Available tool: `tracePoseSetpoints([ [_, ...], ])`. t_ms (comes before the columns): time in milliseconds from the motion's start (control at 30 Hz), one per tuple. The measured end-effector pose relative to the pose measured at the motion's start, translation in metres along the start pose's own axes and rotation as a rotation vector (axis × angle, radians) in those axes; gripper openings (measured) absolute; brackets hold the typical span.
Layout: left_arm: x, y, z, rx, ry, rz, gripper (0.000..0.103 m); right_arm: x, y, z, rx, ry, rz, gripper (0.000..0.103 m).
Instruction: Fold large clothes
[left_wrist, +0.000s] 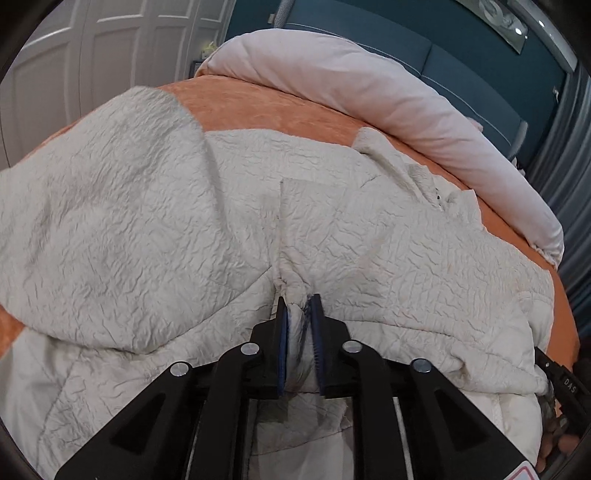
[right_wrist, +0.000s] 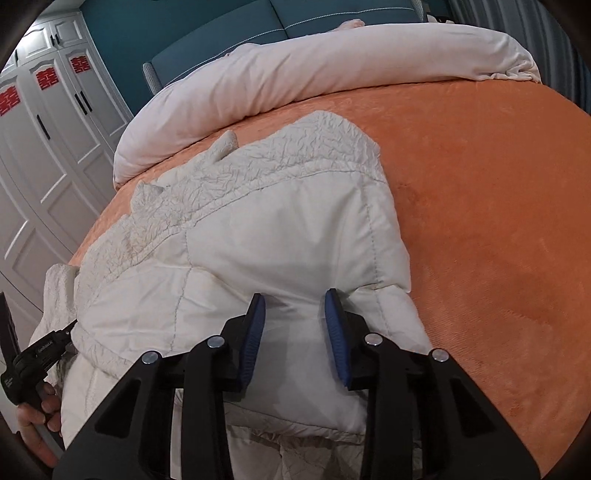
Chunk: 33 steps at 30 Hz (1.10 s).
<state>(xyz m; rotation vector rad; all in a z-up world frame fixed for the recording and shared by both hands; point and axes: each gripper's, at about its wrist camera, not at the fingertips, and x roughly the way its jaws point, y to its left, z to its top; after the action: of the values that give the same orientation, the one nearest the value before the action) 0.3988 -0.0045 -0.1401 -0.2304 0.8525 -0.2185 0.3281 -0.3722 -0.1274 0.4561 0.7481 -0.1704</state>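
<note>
A large cream padded coat (left_wrist: 184, 221) with a crinkled outer fabric lies spread on an orange bedspread (left_wrist: 240, 107). My left gripper (left_wrist: 298, 301) is shut on a bunched fold of the coat, the fabric pinched between its blue pads. In the right wrist view the coat (right_wrist: 277, 229) shows its smooth quilted lining turned up. My right gripper (right_wrist: 295, 295) hangs just over that lining with its jaws apart and nothing between them. The left gripper's body (right_wrist: 40, 350) and the hand holding it show at the left edge.
A rolled pale pink duvet (right_wrist: 295, 74) lies along the far side of the bed, before a teal headboard (right_wrist: 221, 40). White wardrobe doors (right_wrist: 44, 140) stand to the left. Bare orange bedspread (right_wrist: 498, 221) stretches to the right of the coat. Grey curtains (left_wrist: 569, 166) hang at the right.
</note>
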Motion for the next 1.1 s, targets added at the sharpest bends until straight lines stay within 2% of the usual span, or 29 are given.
tracePoseSetpoints([
  [233, -0.003, 0.000, -0.004, -0.016, -0.025, -0.024, 0.017, -0.006, -0.004, 0.000, 0.023, -0.007, 0.013, 0.032],
  [267, -0.002, 0.000, -0.003, -0.019, -0.025, -0.026, 0.017, -0.015, -0.001, 0.005, 0.023, -0.021, -0.008, 0.035],
  [333, -0.002, 0.002, -0.004, -0.027, -0.027, -0.037, 0.017, -0.038, 0.008, 0.023, 0.015, -0.097, 0.010, 0.035],
  [433, -0.003, 0.006, -0.005, -0.043, -0.028, -0.054, 0.017, -0.049, 0.022, 0.054, -0.024, -0.158, 0.002, 0.035],
  [567, -0.004, 0.006, -0.005, -0.041, -0.029, -0.054, 0.017, -0.006, 0.021, 0.080, -0.050, -0.099, -0.091, 0.034],
  [633, -0.004, 0.007, -0.006, -0.041, -0.032, -0.058, 0.018, 0.025, 0.002, 0.073, -0.016, -0.054, -0.135, 0.032],
  [667, -0.003, 0.007, -0.006, -0.039, -0.033, -0.065, 0.020, 0.038, -0.007, 0.062, 0.002, -0.031, -0.125, 0.032],
  [733, -0.001, 0.006, -0.007, -0.036, -0.036, -0.071, 0.021, 0.043, -0.017, 0.052, 0.037, -0.053, -0.096, 0.032],
  [900, 0.002, 0.006, -0.007, -0.040, -0.034, -0.075, 0.021, 0.045, -0.015, 0.053, 0.025, -0.037, -0.110, 0.032],
  [1000, 0.001, 0.007, -0.005, -0.043, -0.024, -0.071, 0.021, 0.020, 0.001, 0.061, -0.009, -0.020, -0.191, 0.035],
  [1067, -0.004, 0.009, -0.002, -0.063, -0.009, -0.071, 0.022, -0.022, 0.017, 0.051, -0.016, -0.047, -0.104, 0.033],
  [1100, -0.008, 0.012, 0.000, -0.081, 0.000, -0.070, 0.022, -0.042, 0.023, 0.041, -0.047, -0.052, -0.089, 0.034],
])
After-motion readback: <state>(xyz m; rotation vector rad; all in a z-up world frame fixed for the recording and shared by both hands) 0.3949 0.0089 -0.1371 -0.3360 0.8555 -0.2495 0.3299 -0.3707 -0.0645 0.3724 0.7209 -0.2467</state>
